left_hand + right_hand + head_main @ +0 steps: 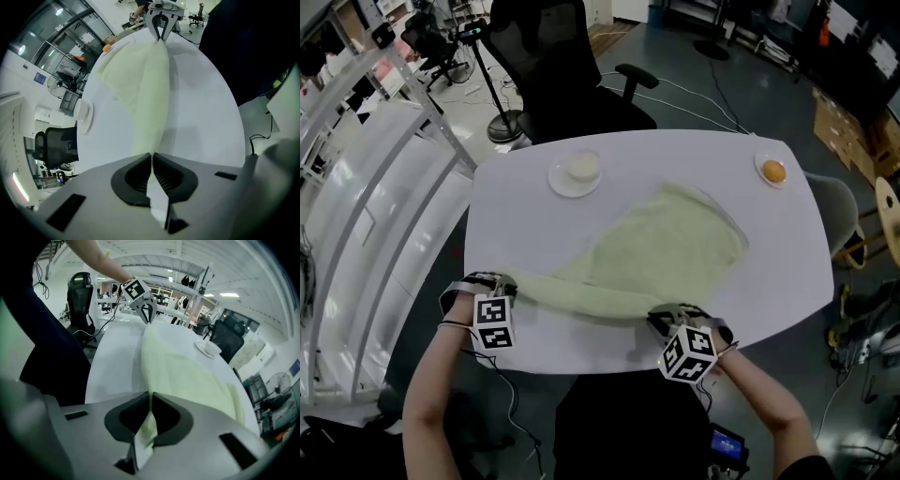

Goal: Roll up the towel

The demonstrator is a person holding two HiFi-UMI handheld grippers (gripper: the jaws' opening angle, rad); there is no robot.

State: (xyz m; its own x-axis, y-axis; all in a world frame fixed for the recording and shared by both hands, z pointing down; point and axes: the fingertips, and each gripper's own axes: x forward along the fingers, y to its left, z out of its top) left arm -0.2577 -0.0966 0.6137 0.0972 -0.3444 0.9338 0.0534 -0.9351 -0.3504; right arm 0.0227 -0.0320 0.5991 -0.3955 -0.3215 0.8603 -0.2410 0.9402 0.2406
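Observation:
A pale green towel (pixel 661 246) lies on the white table (pixel 525 202), its near edge gathered into a raised fold between both grippers. My left gripper (pixel 502 286) pinches the fold's left end and is shut on the towel (pixel 145 93). My right gripper (pixel 667 317) pinches the right end, shut on the towel (pixel 187 373), with cloth showing between its pads. In the left gripper view the right gripper (pixel 161 33) appears at the far end of the fold. The left gripper (pixel 146 314) shows likewise in the right gripper view.
A white saucer with a small cup (pixel 576 172) stands at the table's far left. A small dish holding an orange thing (pixel 773 172) sits at the far right corner. A black office chair (pixel 558 70) stands behind the table, which has a rounded near edge (pixel 581 367).

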